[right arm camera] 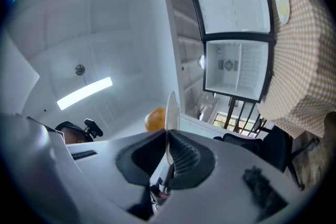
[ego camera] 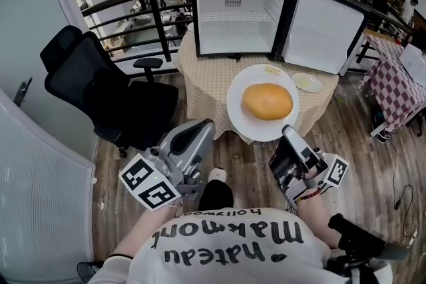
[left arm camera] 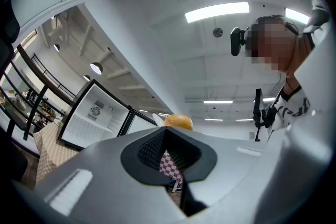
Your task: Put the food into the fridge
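Note:
A round orange bun (ego camera: 267, 101) lies on a white plate (ego camera: 239, 110) that hangs in the air in front of the table. My right gripper (ego camera: 287, 134) is shut on the plate's near rim. In the right gripper view the plate (right arm camera: 171, 110) shows edge-on between the pads, with the bun (right arm camera: 155, 119) behind it. A small fridge (ego camera: 233, 16) stands open and empty on the table, its door (ego camera: 323, 30) swung to the right. My left gripper (ego camera: 202, 128) hovers left of the plate, shut and empty. In the left gripper view the bun (left arm camera: 178, 122) peeks over the left gripper (left arm camera: 167, 136).
The table (ego camera: 206, 86) has a tan checked cloth. A small plate (ego camera: 307, 82) lies on it near the fridge door. A black office chair (ego camera: 100, 90) stands to the left, a railing (ego camera: 133, 16) runs behind, and a red checked table (ego camera: 399, 90) is at the right.

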The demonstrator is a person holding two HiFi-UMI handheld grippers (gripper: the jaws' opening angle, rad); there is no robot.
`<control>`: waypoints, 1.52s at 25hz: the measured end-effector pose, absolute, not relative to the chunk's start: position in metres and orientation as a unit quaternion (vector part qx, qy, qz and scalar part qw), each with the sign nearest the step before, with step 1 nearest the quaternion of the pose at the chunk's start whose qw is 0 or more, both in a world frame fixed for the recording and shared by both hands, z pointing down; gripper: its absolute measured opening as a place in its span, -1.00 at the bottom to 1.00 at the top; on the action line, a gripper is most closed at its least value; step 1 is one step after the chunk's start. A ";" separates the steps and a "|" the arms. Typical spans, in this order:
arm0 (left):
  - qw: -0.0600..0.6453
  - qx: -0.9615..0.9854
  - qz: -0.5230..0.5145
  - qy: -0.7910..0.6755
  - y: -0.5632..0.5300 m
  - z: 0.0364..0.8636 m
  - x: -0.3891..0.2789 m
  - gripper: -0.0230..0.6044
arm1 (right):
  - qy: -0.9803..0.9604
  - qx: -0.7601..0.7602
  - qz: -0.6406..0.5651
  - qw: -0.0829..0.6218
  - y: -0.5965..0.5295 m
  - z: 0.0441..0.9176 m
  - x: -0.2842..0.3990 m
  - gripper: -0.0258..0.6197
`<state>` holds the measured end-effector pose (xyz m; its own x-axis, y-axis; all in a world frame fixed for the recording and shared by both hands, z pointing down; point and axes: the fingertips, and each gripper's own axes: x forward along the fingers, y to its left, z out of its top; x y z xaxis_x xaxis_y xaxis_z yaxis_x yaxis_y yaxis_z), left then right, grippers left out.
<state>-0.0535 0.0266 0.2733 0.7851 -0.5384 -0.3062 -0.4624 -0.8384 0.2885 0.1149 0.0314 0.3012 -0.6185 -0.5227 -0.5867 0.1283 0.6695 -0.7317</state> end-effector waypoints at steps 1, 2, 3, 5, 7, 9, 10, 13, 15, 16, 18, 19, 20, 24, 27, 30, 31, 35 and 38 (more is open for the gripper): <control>0.100 0.940 -0.190 -0.266 0.021 0.273 -0.053 -0.91 | 0.811 -0.123 -0.388 0.420 0.027 0.301 0.116 -0.83; 0.100 0.940 -0.190 -0.266 0.015 0.273 -0.052 -0.91 | 0.810 -0.124 -0.389 0.421 0.022 0.301 0.116 -0.83; 0.101 0.940 -0.191 -0.266 0.009 0.274 -0.053 -0.91 | 0.810 -0.126 -0.388 0.421 0.016 0.302 0.116 -0.83; 0.104 0.940 -0.191 -0.263 -0.004 0.276 -0.052 -0.91 | 0.809 -0.129 -0.388 0.422 0.005 0.303 0.116 -0.83; 0.109 0.941 -0.191 -0.257 -0.016 0.278 -0.051 -0.91 | 0.807 -0.134 -0.388 0.424 -0.005 0.305 0.117 -0.83; 0.113 0.943 -0.190 -0.250 -0.028 0.279 -0.047 -0.91 | 0.806 -0.140 -0.387 0.426 -0.015 0.307 0.118 -0.83; 0.114 0.943 -0.190 -0.246 -0.035 0.279 -0.046 -0.91 | 0.805 -0.143 -0.385 0.427 -0.020 0.308 0.119 -0.83; 0.114 0.946 -0.191 -0.236 -0.055 0.280 -0.041 -0.91 | 0.802 -0.153 -0.383 0.432 -0.038 0.310 0.125 -0.83; 0.115 0.948 -0.192 -0.229 -0.070 0.280 -0.037 -0.91 | 0.799 -0.161 -0.381 0.436 -0.050 0.312 0.129 -0.83; 0.115 0.948 -0.192 -0.226 -0.077 0.280 -0.036 -0.91 | 0.799 -0.164 -0.379 0.437 -0.057 0.313 0.130 -0.83; 0.113 0.949 -0.194 -0.219 -0.093 0.279 -0.033 -0.91 | 0.800 -0.170 -0.373 0.439 -0.070 0.313 0.133 -0.83; 0.111 0.950 -0.196 -0.215 -0.101 0.277 -0.033 -0.91 | 0.800 -0.172 -0.370 0.440 -0.077 0.312 0.135 -0.83; 0.107 0.952 -0.197 -0.210 -0.110 0.275 -0.032 -0.91 | 0.799 -0.175 -0.366 0.443 -0.085 0.311 0.136 -0.83; 0.098 0.954 -0.204 -0.195 -0.146 0.265 -0.032 -0.91 | 0.794 -0.184 -0.356 0.458 -0.117 0.301 0.140 -0.83; 0.102 0.954 -0.209 -0.189 -0.174 0.259 -0.034 -0.91 | 0.791 -0.191 -0.352 0.462 -0.139 0.296 0.139 -0.83; 0.104 0.956 -0.210 -0.176 -0.198 0.254 -0.031 -0.91 | 0.790 -0.200 -0.348 0.464 -0.159 0.290 0.141 -0.83; 0.105 0.957 -0.210 -0.171 -0.204 0.252 -0.030 -0.91 | 0.789 -0.203 -0.347 0.465 -0.165 0.289 0.141 -0.83; 0.103 0.960 -0.211 -0.151 -0.230 0.243 -0.026 -0.91 | 0.784 -0.216 -0.342 0.470 -0.188 0.283 0.144 -0.83; 0.104 0.962 -0.213 -0.140 -0.259 0.233 -0.024 -0.91 | 0.781 -0.227 -0.337 0.474 -0.212 0.275 0.147 -0.83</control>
<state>-0.0236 -0.2588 0.2333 0.8707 -0.3125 -0.3797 -0.2240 -0.9394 0.2594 0.1468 -0.2116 0.2751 -0.4477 -0.6742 -0.5874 -0.0349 0.6696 -0.7419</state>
